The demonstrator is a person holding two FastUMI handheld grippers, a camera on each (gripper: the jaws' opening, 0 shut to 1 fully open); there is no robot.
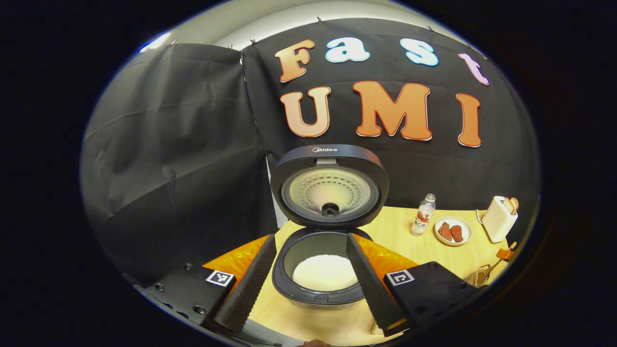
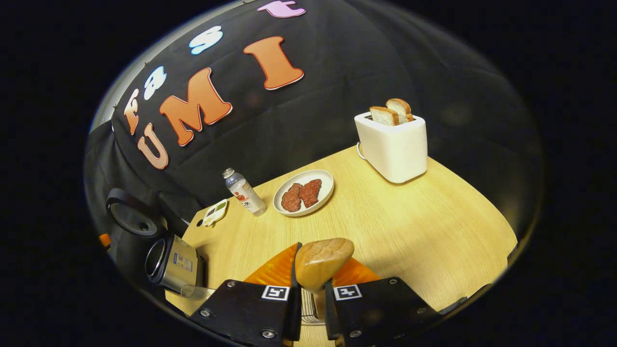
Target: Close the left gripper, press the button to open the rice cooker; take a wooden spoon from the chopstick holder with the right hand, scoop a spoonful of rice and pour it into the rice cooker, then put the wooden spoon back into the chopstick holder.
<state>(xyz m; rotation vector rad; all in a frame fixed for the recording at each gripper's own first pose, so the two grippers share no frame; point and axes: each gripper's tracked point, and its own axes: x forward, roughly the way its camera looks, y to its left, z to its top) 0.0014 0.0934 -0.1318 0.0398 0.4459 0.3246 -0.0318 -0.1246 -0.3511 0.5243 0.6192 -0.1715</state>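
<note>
Nearest us, the right gripper point(image 2: 311, 289) is clamped on the neck of the wooden spoon point(image 2: 322, 262), its smooth rounded bowl rising just above the fingertips. Our left gripper point(image 1: 308, 284) stands wide apart, holding nothing; between its fingers sits the rice cooker point(image 1: 318, 270), lid upright, white grainy rice point(image 1: 324, 272) heaped inside. Beyond lie a round plate point(image 2: 325, 190) and boxy white toaster point(image 2: 393, 147).

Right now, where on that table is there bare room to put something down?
The widest bare patch of table lies in front of the toaster, right of the plate of meat. It is crowded toward the back left: bottle, a small tray and the open rice cooker sit close together. The right gripper holds the wooden spoon.
</note>
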